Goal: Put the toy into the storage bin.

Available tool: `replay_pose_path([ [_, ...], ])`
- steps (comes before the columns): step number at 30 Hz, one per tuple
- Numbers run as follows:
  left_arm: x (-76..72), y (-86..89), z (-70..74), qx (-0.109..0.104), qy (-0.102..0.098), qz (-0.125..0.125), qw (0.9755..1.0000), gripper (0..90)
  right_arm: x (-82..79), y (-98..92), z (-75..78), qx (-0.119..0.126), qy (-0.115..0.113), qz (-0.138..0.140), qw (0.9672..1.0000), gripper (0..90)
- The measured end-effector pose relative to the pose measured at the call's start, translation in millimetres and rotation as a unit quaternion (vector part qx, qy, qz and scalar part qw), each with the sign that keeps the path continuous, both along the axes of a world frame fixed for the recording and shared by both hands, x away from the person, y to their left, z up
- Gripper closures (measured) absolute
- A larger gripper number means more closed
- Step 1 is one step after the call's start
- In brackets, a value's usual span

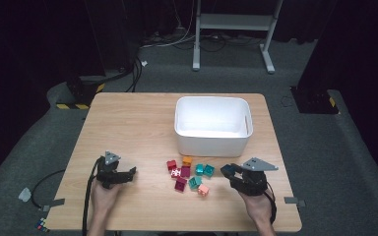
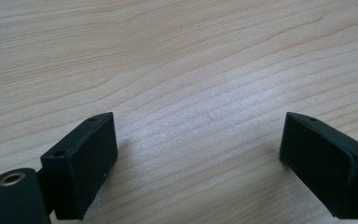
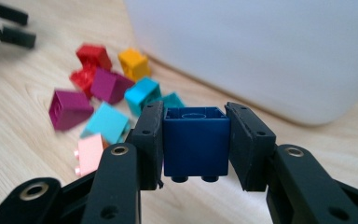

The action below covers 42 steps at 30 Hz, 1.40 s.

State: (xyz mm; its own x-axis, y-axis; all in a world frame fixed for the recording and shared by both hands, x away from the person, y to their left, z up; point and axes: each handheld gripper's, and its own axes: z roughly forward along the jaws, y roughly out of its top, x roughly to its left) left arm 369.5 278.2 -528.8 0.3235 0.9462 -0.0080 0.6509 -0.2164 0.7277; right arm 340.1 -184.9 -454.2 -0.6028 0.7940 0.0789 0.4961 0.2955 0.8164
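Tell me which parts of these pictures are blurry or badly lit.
High view: the room around the table is dark, and the white bin glares inside. Right gripper view: the dark blue block between the jaws is sharp, the loose blocks behind it soft. Left gripper view: evenly lit wood grain, jaws sharp.

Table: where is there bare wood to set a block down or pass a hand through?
The table is bare across its whole left half, from the white bin over to the left edge, and around the left hand-held gripper. A narrow strip runs right of the bin. It is crowded just in front of the bin, where the loose blocks cluster.
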Motion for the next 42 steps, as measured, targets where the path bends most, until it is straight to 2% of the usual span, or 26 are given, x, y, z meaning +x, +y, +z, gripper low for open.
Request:
replay_pose_path([
  [2, 0.0, 0.0, 0.0, 0.0, 0.0, 0.0, 1.0, 11.2, 1.4, -1.2, 4.2, 0.003, -0.001, 0.0, 1.0, 59.1],
  [5, 0.0, 0.0, 0.0, 0.0, 0.0, 0.0, 1.0, 11.2, 8.1, -5.3, 19.5, 0.013, -0.005, 0.001, 0.9999, 59.1],
  [6, 0.0, 0.0, 0.0, 0.0, 0.0, 0.0, 1.0, 11.2, 8.1, -5.3, 19.5, 0.013, -0.005, 0.001, 0.9999, 59.1],
  [11, 0.0, -0.1, 0.0, 0.0, 0.0, 0.0, 1.0, 11.2, 15.7, -8.4, 42.7, 0.024, -0.016, 0.01, 0.9995, 59.1],
  [12, 0.0, 0.0, 0.0, 0.0, 0.0, 0.0, 1.0, 11.2, 15.7, -8.4, 42.7, 0.024, -0.016, 0.01, 0.9995, 59.1],
  [14, 0.0, 0.0, 0.0, 0.0, 0.0, 0.0, 1.0, 11.2, 20.0, -9.9, 52.7, 0.036, -0.013, 0.01, 0.9992, 59.1],
  [19, -0.1, -0.1, 0.0, 0.0, 0.0, 0.0, 1.0, 11.2, 24.7, -10.2, 65.7, 0.037, -0.022, 0.012, 0.999, 59.2],
  [20, -0.1, -0.2, 0.0, 0.0, 0.0, 0.0, 1.0, 11.3, 25.7, -10.9, 69.2, 0.041, -0.024, 0.011, 0.9988, 59.2],
  [21, -0.2, -0.2, 0.1, 0.0, 0.0, 0.0, 1.0, 11.3, 27.9, -13.7, 76.3, 0.056, -0.025, 0.009, 0.9981, 59.2],
  [22, -0.2, -0.2, 0.1, 0.0, 0.0, 0.0, 1.0, 11.3, 27.9, -13.7, 76.3, 0.056, -0.025, 0.009, 0.9981, 59.2],
  [24, -0.3, -0.4, 0.0, -0.001, 0.0, -0.002, 1.0, 11.3, 32.5, -17.7, 86.1, 0.066, -0.028, 0.004, 0.9974, 59.2],
  [31, -0.3, -0.5, 0.0, -0.001, 0.0, -0.002, 1.0, 11.3, 49.2, -22.1, 100.8, 0.077, -0.027, -0.006, 0.9967, 59.2],
  [32, -0.2, -0.4, 0.0, 0.0, 0.0, -0.003, 1.0, 11.3, 56.6, -19.9, 104.6, 0.069, -0.027, -0.006, 0.9972, 59.2],
  [37, -0.2, -0.4, 0.0, 0.0, 0.0, -0.002, 1.0, 11.3, 70.3, -12.9, 108.5, 0.055, -0.023, -0.01, 0.9982, 59.2],
  [39, -0.2, -0.4, 0.0, 0.0, 0.0, -0.003, 1.0, 11.3, 81.0, -7.9, 109.1, 0.047, -0.021, -0.017, 0.9985, 59.2],
  [41, -0.3, -0.5, 0.0, -0.001, 0.0, -0.002, 1.0, 11.3, 84.6, -6.6, 109.3, 0.046, -0.022, -0.02, 0.9985, 59.2],
  [42, -0.3, -0.4, 0.0, 0.0, 0.0, -0.002, 1.0, 11.3, 91.9, -4.7, 109.0, 0.05, -0.021, -0.026, 0.9982, 59.2],
])
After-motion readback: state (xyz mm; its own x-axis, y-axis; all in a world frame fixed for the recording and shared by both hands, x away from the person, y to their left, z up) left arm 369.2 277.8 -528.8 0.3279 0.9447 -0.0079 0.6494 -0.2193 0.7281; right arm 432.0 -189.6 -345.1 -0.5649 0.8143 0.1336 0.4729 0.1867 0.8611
